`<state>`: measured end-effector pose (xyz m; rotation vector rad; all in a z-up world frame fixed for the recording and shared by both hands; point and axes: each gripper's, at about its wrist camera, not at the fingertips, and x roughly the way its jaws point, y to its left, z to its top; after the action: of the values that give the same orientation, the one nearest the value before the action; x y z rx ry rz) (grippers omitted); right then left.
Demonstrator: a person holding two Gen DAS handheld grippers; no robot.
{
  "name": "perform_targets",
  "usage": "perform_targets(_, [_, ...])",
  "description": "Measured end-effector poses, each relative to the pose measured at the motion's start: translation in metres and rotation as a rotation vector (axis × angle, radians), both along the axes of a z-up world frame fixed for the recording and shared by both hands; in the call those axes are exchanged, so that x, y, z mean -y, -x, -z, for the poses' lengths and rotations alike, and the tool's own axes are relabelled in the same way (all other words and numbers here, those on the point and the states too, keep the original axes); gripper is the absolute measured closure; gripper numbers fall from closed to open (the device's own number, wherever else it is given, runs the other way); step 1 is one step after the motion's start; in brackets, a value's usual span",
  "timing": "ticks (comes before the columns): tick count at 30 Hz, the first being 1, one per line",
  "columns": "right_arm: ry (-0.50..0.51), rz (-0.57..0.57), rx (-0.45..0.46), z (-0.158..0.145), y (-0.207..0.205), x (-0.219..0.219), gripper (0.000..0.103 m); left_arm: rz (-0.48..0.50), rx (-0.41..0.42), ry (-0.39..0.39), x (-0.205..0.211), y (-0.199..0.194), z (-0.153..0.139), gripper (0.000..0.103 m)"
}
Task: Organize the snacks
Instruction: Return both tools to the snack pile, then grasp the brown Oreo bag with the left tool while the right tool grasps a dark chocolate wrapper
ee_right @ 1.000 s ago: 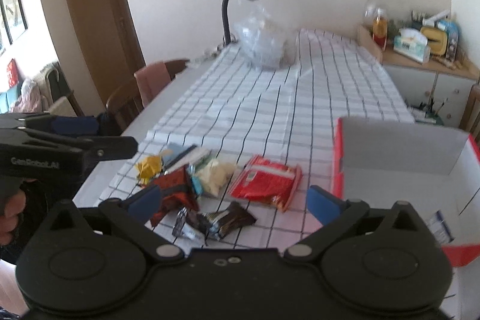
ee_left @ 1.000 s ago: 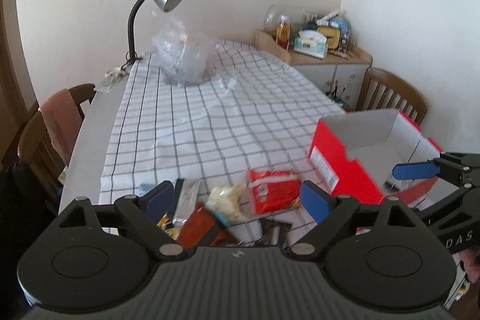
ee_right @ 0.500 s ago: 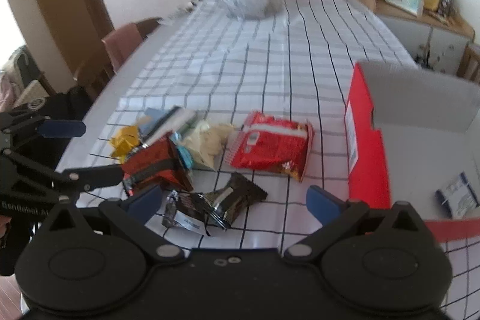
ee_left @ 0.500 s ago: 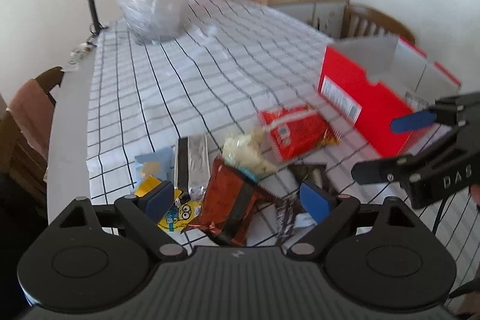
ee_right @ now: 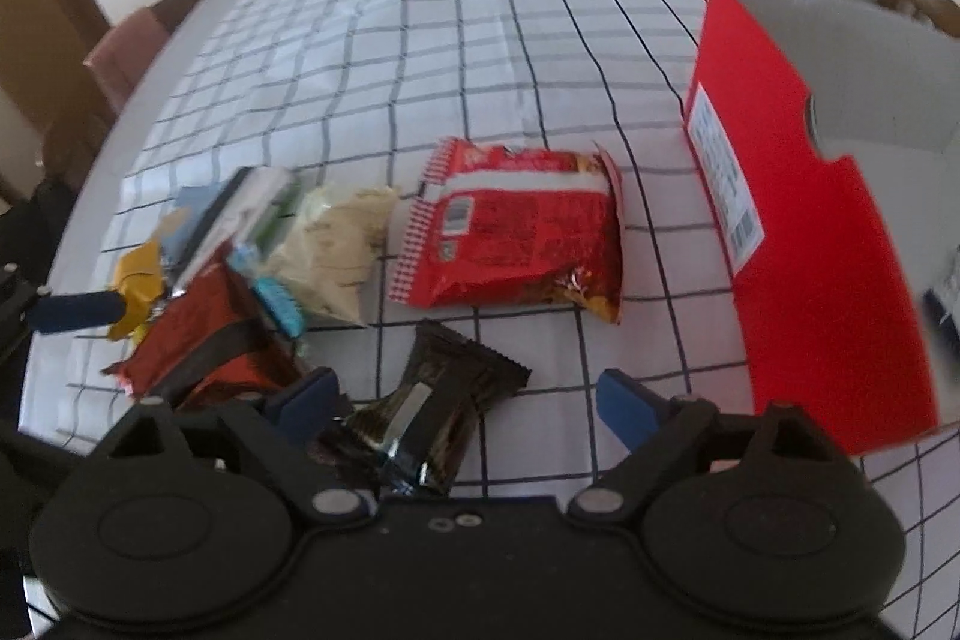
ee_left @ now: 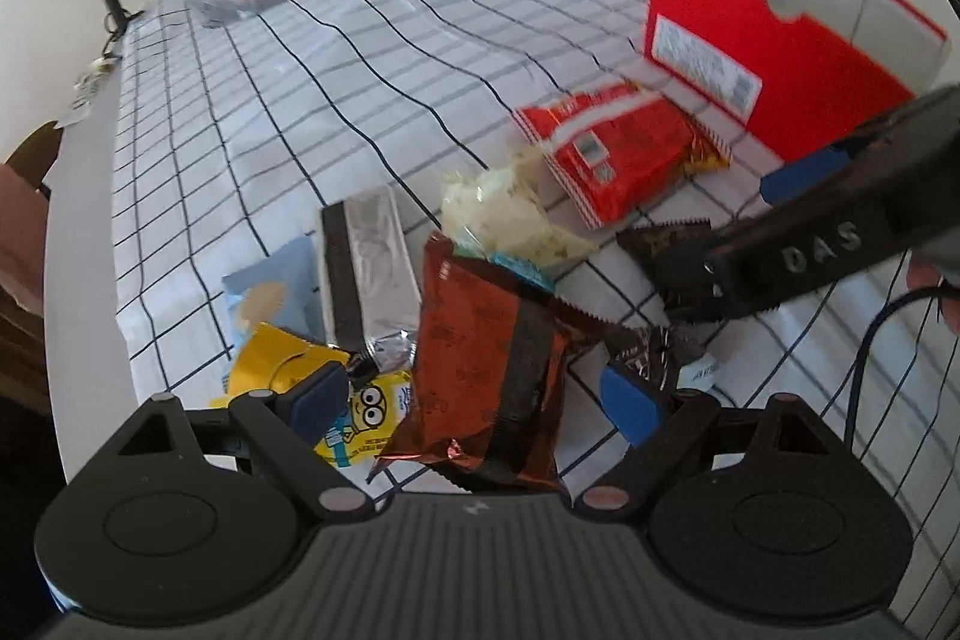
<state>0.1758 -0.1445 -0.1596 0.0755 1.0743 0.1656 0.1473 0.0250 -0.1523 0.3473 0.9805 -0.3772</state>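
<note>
Reach stage: the left claw [ee_left: 474, 400] gapes over the brown bag [ee_left: 489, 358]; the right claw [ee_right: 465, 397], just narrowing, brackets the dark wrapper [ee_right: 438, 400], unpinched. Next, descend and close, then move to the red box [ee_right: 810, 220].

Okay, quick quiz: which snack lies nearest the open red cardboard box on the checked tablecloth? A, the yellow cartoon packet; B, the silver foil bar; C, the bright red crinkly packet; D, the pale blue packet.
C: the bright red crinkly packet lies right beside the open red cardboard box; the others sit farther left.
</note>
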Motion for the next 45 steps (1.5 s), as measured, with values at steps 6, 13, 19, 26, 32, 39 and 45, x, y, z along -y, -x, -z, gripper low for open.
perform_targets(6, [-0.02,0.053,-0.061,0.015,-0.005,-0.001,0.016,0.007,-0.012,-0.026,0.006,-0.004,0.011,0.012])
perform_targets(13, [-0.026,0.051,-0.06,0.017,-0.003,-0.007,0.036,0.009,-0.017,-0.054,0.011,-0.005,0.016,0.04])
perform_targets(19, [-0.038,0.022,-0.05,0.013,0.001,-0.01,0.063,-0.01,-0.018,-0.039,0.01,-0.004,0.013,0.06])
perform_targets(26, [-0.024,-0.018,0.003,0.004,0.012,-0.005,0.067,-0.074,-0.017,-0.012,0.006,-0.001,0.006,0.065])
perform_targets(32, [-0.037,-0.037,0.045,-0.013,0.026,0.002,0.076,-0.134,-0.004,0.029,0.0,0.009,-0.009,0.065])
perform_targets(39, [-0.039,-0.057,0.076,-0.027,0.038,0.013,0.077,-0.157,0.011,0.063,-0.004,0.025,-0.022,0.065])
perform_targets(45, [-0.069,-0.077,-0.01,-0.021,0.043,0.014,0.075,-0.171,0.007,0.08,-0.005,0.034,-0.024,0.065])
